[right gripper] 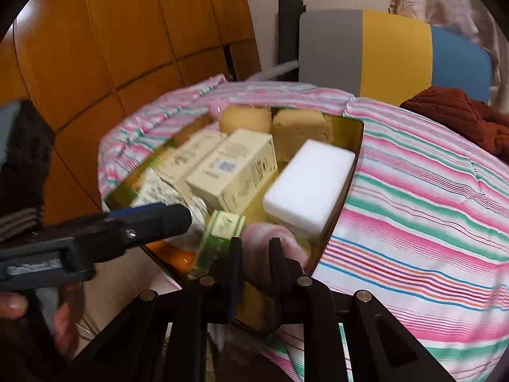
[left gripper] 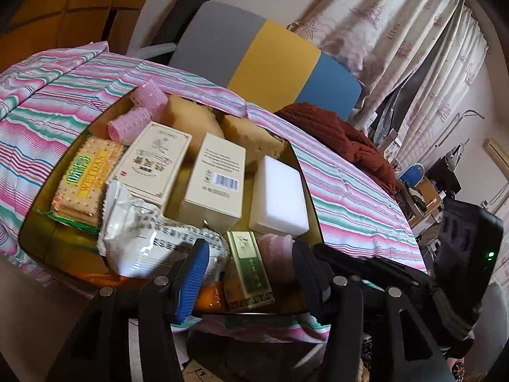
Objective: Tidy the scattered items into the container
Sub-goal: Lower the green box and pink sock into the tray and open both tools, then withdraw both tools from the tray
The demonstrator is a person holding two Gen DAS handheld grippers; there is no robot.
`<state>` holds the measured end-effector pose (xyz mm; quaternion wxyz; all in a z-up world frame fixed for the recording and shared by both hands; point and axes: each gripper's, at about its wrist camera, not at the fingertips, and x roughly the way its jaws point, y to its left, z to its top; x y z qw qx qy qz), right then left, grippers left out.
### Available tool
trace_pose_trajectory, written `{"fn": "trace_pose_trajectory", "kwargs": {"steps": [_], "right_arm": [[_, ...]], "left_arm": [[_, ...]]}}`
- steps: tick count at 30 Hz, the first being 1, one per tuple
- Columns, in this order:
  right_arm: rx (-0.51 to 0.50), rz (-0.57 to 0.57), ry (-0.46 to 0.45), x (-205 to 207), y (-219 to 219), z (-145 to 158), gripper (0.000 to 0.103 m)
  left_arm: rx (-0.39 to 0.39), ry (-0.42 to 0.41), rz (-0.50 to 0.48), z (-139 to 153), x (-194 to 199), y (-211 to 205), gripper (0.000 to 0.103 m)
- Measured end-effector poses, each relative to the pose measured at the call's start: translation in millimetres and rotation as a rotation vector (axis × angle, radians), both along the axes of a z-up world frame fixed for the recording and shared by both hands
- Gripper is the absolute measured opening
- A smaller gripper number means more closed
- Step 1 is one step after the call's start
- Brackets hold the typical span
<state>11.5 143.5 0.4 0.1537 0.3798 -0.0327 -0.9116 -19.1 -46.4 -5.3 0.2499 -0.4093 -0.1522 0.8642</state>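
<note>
The shallow gold-coloured tin container on the striped bed cover is nearly full. Left of its white foam block lie the biscuit packet, white pouch and two cream cartons; nothing loose shows on the cover. The left gripper hovers, jaws spread and empty. The right gripper has jaws pinching a pink towel roll at the near rim beside the block, long axis pointing away from the camera. Release looks like what's left.
</note>
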Motion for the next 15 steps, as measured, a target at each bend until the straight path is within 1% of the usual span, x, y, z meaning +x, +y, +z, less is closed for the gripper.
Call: {"fn": "trace_pose_trajectory", "kwargs": {"steps": [3,7,10,13,15], "right_arm": [[-0.021,-0.018,0.023,3.3,7.7,5.7,0.018],[-0.004,-0.023,0.025,-9.0,9.3,10.6,0.018],[-0.001,-0.035,0.039,-34.1,11.2,20.6,0.018],[-0.009,-0.067,0.043,-71.3,17.4,29.7,0.018],[-0.011,-0.073,0.034,-98.5,17.0,32.5,0.020]], "left_arm": [[-0.004,0.016,0.019,2.7,-4.6,-6.6,0.055],[-0.026,0.039,0.059,11.5,-22.3,-16.6,0.055],[-0.037,0.050,0.079,17.6,-36.8,-19.9,0.055],[-0.051,0.050,0.107,18.1,-49.6,-23.3,0.055],[-0.070,0.042,0.137,15.3,-58.0,-26.9,0.055]]}}
